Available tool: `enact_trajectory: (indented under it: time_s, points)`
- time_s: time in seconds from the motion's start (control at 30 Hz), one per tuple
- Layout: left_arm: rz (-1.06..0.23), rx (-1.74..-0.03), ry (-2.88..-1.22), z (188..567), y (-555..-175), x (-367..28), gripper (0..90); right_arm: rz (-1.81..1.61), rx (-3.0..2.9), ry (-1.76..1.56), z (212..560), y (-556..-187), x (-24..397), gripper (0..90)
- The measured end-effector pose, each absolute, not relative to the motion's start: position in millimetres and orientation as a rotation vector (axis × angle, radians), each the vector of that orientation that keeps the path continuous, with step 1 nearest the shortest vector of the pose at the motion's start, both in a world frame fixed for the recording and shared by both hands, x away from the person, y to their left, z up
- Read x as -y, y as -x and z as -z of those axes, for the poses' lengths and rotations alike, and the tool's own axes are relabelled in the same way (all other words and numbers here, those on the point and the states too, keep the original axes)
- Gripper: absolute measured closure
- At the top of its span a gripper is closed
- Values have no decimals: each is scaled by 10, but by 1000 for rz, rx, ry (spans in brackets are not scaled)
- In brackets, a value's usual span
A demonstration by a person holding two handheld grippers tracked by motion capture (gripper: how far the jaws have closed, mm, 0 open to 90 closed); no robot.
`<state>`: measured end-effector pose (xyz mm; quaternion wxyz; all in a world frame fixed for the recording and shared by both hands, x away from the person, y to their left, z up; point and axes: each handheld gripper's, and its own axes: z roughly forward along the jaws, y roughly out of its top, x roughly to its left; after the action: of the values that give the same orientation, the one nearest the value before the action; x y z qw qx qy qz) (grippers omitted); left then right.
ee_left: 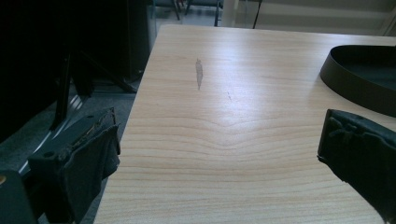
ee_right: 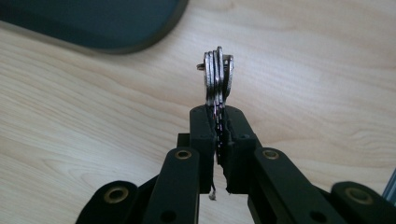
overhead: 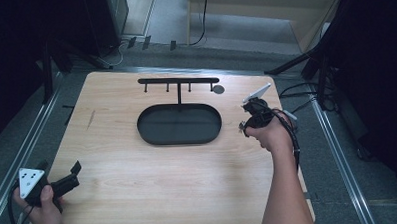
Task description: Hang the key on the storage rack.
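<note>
High view, right gripper (overhead: 247, 121): I have it off the tabletop, just past the right end of the black tray (overhead: 180, 140), jaws pinched together on a bunch of keys; here the keys are too small to make out.
High view, key stand (overhead: 178, 82): a black bar with small hooks rises from the tray's far rim, up and to the left of my right tool. My guess is that I took the bunch by its lower part so the ring end stays free for a hook.
High view, left gripper (overhead: 71, 177): parked at the near left corner of the wooden table (overhead: 139, 194), well apart from the tray, out of the other hand's way.
Left gripper view, state: its two padded jaws stand wide apart with nothing but bare table (ee_left: 224, 140) between them; the tray (ee_left: 348, 79) lies ahead to the right.
Right gripper view, grip: the jaws are closed tight on the keys (ee_right: 218, 77), which stand upright straight out of the tips.
Right gripper view, keys: several flat silvery metal blades stacked face to face, seen edge-on, with a small ring peeking out at the upper left. A thin strand hangs below the jaws; what it is I cannot tell.
Right gripper view, surroundings: the tray (ee_right: 154, 35) lies beyond the keys, to the upper left.
</note>
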<state>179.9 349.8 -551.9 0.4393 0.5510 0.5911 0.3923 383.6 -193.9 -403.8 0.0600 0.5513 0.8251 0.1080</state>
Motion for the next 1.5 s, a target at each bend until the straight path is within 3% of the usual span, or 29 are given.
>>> enact_trajectory:
  time_s: [0.93,1.5]
  points:
    - [-965,-1469,-1357,5520,-1797,-3514,0,-420,-2475,-1542,3335,-4107,1208,841]
    - [-953,-1467,-1346,5521,-1795,-3523,0,-378,-2417,-1536,3188,-4218,973,841]
